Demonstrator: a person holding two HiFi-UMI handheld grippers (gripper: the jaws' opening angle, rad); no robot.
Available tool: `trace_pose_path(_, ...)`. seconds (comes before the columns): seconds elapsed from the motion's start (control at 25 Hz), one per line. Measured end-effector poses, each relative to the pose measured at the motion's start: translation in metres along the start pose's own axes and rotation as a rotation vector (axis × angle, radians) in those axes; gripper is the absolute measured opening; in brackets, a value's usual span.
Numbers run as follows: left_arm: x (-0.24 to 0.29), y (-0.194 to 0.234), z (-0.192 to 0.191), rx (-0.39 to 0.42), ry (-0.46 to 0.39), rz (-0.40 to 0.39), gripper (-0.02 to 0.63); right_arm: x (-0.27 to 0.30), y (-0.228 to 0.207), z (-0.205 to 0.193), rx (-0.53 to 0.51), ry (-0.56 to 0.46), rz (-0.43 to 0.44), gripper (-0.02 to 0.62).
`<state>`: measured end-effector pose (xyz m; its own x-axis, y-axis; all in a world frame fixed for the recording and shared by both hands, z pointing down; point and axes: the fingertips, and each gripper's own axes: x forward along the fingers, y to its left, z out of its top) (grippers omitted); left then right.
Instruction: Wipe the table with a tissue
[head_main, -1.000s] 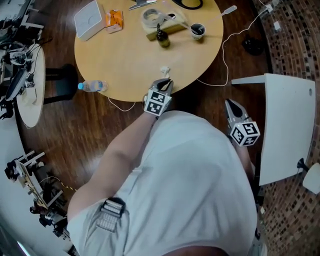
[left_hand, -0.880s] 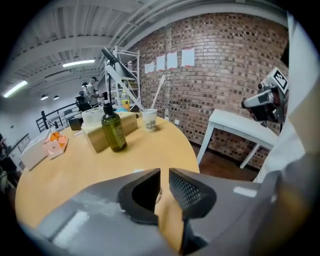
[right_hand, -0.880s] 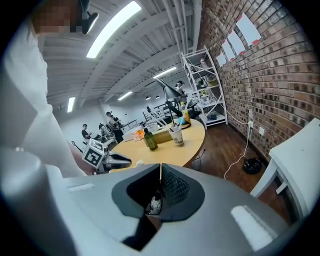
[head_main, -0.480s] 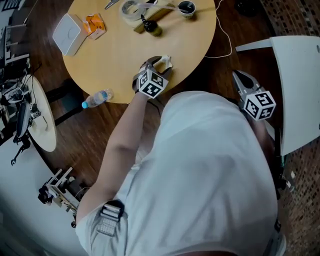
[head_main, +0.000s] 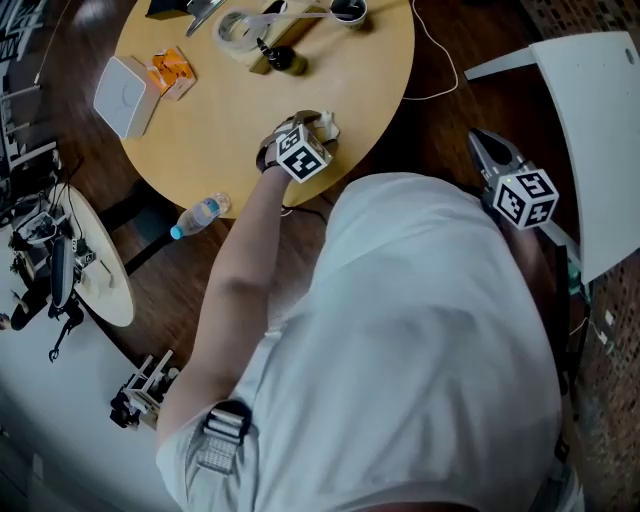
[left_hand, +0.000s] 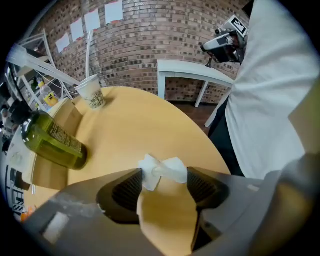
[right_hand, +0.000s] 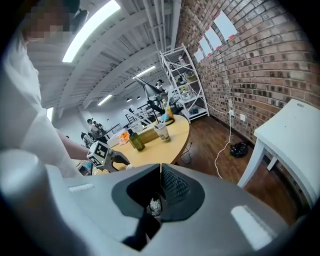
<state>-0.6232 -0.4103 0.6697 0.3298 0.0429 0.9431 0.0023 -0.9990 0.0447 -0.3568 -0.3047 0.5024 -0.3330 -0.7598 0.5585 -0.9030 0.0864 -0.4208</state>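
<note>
The small crumpled white tissue (left_hand: 162, 171) lies on the round pale-yellow wooden table (head_main: 220, 110), close to the rim at about 5 o'clock on the tabletop in the head view, on the side nearest the person. It is a twisted, bow-like wad with two ragged lobes and a pinched waist, and its surface is matt and creased. I judge it feather-light, soft and limp. It should crush flat under any squeeze, may tear if dragged hard, and could skid on the smooth, faintly glossy wood. The best hold looks to be across the pinched middle, with the pads closing from 9 and 3 o'clock, low enough that some paper sticks out below to meet the table. The left gripper (left_hand: 165, 181) points steeply down over it. Its grey claw with black ribbed pads has just been opening and stands wide. The tissue lies between the tips, unpressed, with one lobe touching or just beside the pad at 9 o'clock. The right gripper (right_hand: 160, 172) hangs off the table at 3 o'clock of the person, its claw closed tip to tip. A small pale scrap sits in the hollow behind the tips, too small to name. A glossy olive-green bottle (left_hand: 52, 142) sits well apart at 10 o'clock in the left gripper view.
</note>
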Motion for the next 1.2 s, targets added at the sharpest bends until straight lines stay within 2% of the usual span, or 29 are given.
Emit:
trace_pose_path(0.2, -0.002, 0.000, 0.001, 0.005, 0.020, 0.010, 0.250, -0.007, -0.007, 0.000, 0.035, -0.016, -0.027, 0.014)
trace_pose_path(0.44, -0.001, -0.001, 0.002, -0.003, 0.022, 0.028, 0.158, -0.005, -0.007, -0.004, 0.064, -0.019, -0.033, 0.014)
trace_pose_path(0.72, 0.000, -0.002, 0.006, -0.101, -0.027, 0.019, 0.089, -0.003, -0.004, -0.006, 0.064, -0.013, -0.036, 0.014)
trace_pose_path(0.84, -0.004, 0.000, 0.009, -0.187, -0.080, 0.025, 0.078, -0.004, -0.005, -0.010, 0.066, -0.008, -0.039, 0.014)
trace_pose_path(1.0, -0.022, 0.006, 0.031, -0.303, -0.203, 0.045, 0.075, -0.007, -0.008, -0.011, 0.073, -0.014, -0.050, 0.014)
trace_pose_path(1.2, -0.039, -0.001, 0.064, -0.390, -0.358, 0.029, 0.067, -0.010, -0.010, -0.011, 0.079, -0.028, -0.059, 0.014)
